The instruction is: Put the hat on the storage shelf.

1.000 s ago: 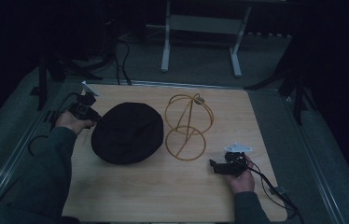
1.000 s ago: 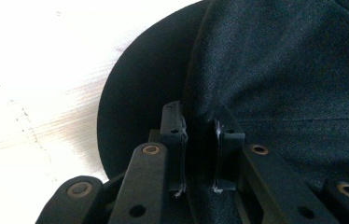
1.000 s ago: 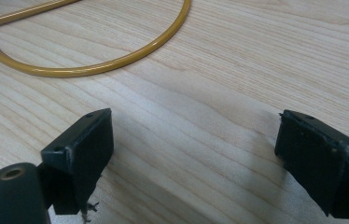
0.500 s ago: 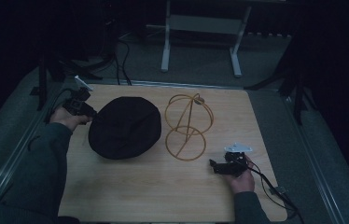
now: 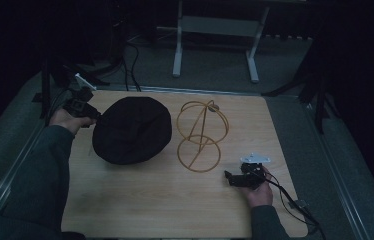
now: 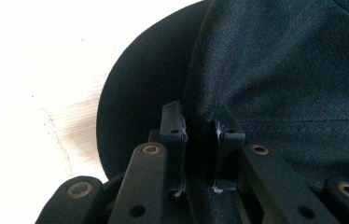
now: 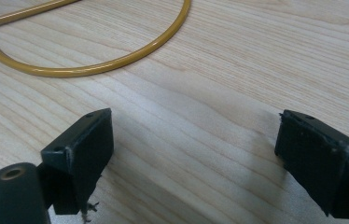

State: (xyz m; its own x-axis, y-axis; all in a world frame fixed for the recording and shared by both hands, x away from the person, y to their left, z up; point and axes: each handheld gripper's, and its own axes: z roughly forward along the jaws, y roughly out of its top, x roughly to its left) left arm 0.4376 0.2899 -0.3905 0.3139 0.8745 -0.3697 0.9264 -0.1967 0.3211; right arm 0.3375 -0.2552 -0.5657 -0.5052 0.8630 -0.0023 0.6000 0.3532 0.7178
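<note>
At the counter's (image 5: 140,200) left edge, the left hand-held gripper (image 5: 94,114) pinches the brim of the black hat (image 5: 132,129), which lies beside the gold wire stand (image 5: 201,134). Such a thin bite of cloth could slip free if lifted quickly. Right hand-held gripper (image 5: 226,175) rests wide open, empty, near the stand's base ring.

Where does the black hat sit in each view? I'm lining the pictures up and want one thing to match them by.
High view: the black hat lies left of centre on the table, beside the wire stand.
Left gripper view: it covers the right and middle, its edge pinched in the left tool.
Right gripper view: not in it.
Shared landmark: the light wooden table.
</note>
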